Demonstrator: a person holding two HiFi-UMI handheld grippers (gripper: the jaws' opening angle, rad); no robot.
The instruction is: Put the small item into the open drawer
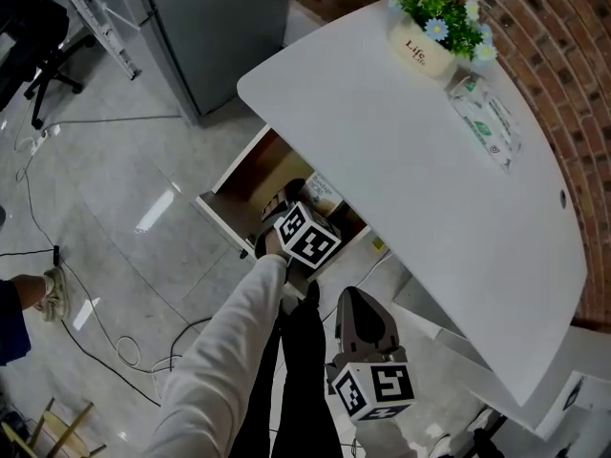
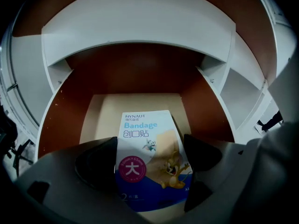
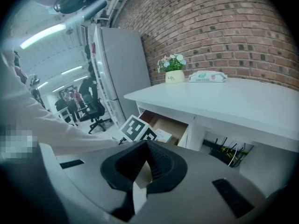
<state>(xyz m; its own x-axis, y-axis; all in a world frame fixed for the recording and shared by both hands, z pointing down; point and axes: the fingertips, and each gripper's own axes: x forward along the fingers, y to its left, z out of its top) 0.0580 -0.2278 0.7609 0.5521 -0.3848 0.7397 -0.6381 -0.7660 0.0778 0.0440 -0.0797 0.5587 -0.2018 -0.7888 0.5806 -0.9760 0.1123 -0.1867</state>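
A bandage box point(image 2: 149, 157), white and blue with cartoon figures, sits between the jaws of my left gripper point(image 2: 150, 162), which is shut on its two sides. The box hangs just over the pale floor of the open drawer point(image 2: 135, 106). In the head view the drawer point(image 1: 250, 181) stands pulled out under the white desk point(image 1: 410, 189), and the left gripper's marker cube point(image 1: 307, 235) is over its front part, hiding the jaws. My right gripper point(image 1: 355, 296) hangs lower, outside the drawer, shut with nothing in it point(image 3: 145, 171).
On the desk stand a flower pot point(image 1: 434, 27) and a pack of wet wipes point(image 1: 485, 122). A grey cabinet point(image 1: 210, 27) rises left of the desk. Cables point(image 1: 95, 322) trail over the tiled floor. A person's foot point(image 1: 48, 294) shows at the left edge.
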